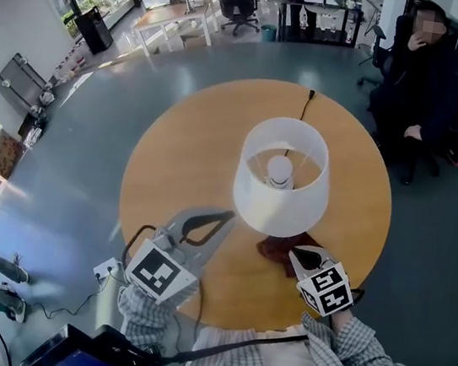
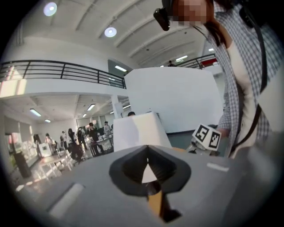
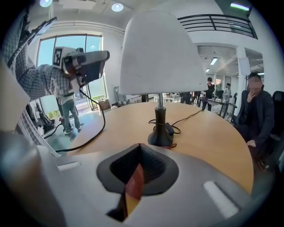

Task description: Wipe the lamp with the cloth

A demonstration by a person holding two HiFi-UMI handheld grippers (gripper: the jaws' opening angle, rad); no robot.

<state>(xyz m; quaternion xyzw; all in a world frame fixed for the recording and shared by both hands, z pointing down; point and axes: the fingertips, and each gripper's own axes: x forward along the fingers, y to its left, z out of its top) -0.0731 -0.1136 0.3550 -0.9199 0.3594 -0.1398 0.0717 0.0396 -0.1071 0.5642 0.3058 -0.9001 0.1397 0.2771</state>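
Observation:
A white-shaded lamp (image 1: 278, 195) stands on the round wooden table (image 1: 182, 154); in the right gripper view its shade (image 3: 155, 53) sits on a black stem and base (image 3: 159, 135). A dark red cloth (image 1: 274, 249) lies by the base, under the shade's near edge. My right gripper (image 1: 295, 253) has its tip on the cloth's right edge, jaws shut, with red cloth (image 3: 134, 179) showing between them at my right gripper (image 3: 140, 145). My left gripper (image 1: 228, 214) points at the shade's left side, shut and empty, with the shade (image 2: 137, 131) just beyond my left gripper (image 2: 147, 147).
The lamp's black cord (image 3: 186, 117) runs across the table to the far edge. A person in black (image 1: 419, 78) sits beyond the table at the right. A power strip (image 1: 105, 269) and cables lie on the floor at the left, a laptop (image 1: 75, 359) near my legs.

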